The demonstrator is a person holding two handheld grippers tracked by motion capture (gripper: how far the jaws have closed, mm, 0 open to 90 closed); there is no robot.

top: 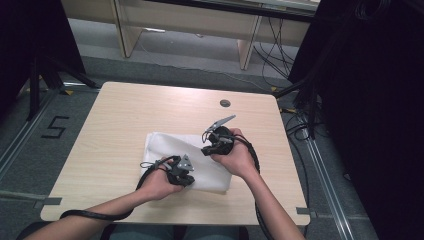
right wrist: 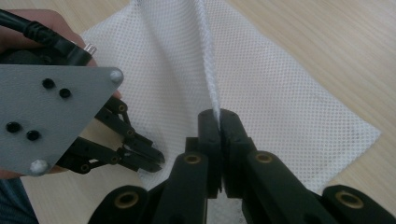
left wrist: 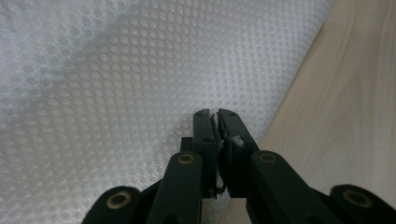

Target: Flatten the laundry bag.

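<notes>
White mesh cloth (top: 165, 150) lies on the tabletop (top: 120, 115) near its front edge, bare wood all round. Right gripper (right wrist: 218, 116) is clamped on a raised fold; left gripper (left wrist: 215, 116) pinches the cloth's edge.

High view overhead, looking fwd and down on whole light wooden table (top: 125, 115), both gripper cams close-up along own black jaws, all 3 views share white mesh fabric sheet (top: 165, 145) (left wrist: 116, 84) (right wrist: 261, 88), right gripper cam also catches left gripper (right wrist: 156, 161).

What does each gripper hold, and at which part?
Both hold the white mesh cloth. The right gripper pinches a raised fold of it. The left gripper pinches it near the cloth's edge.
</notes>
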